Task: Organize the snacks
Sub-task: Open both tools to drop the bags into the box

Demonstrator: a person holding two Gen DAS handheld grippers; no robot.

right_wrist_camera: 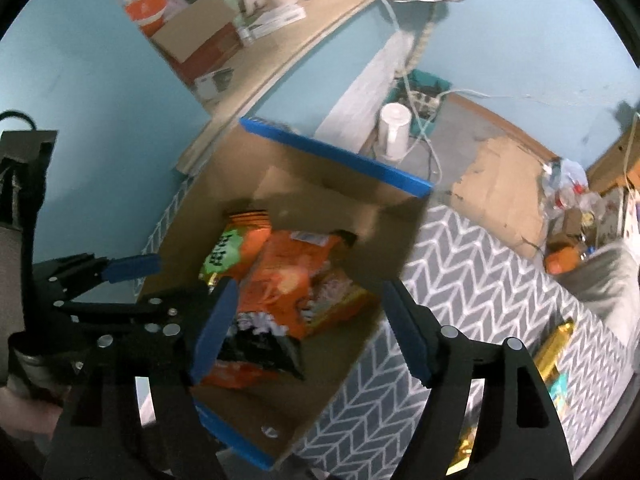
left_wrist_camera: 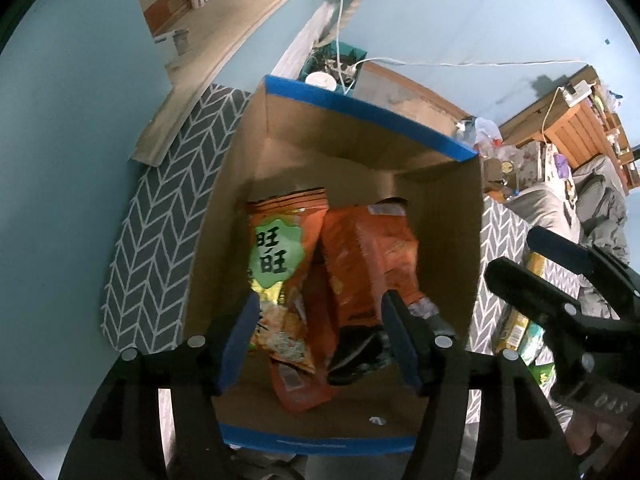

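Left gripper (left_wrist_camera: 320, 332): jaws apart, poised over the open cardboard box (left_wrist_camera: 352, 136), nothing pressed between the pads; the snack packets lie below them. Right gripper (right_wrist_camera: 308, 328): jaws likewise apart, over the same box, gripping nothing.

Contents of box: an orange packet with a green label (left_wrist_camera: 280, 264) leaning against a second orange packet (left_wrist_camera: 368, 264), with a dark packet (right_wrist_camera: 260, 340) at the near end. All lie loose and overlapping on the box floor.

Outside the box, on the grey herringbone cloth (right_wrist_camera: 460, 280): further snacks, a gold-wrapped packet (right_wrist_camera: 554, 344) among them, not yet put away.

Risks, in my judgement: the packets lean loosely and could slump across the free floor space, crowding later items. Both grippers work close together over one opening, so a collision is possible.

View differences: the left wrist view shows the box interior squarely, label included. The right wrist view alone shows the left gripper from outside, the shelf clutter, and a white container (right_wrist_camera: 394, 132) behind the box.
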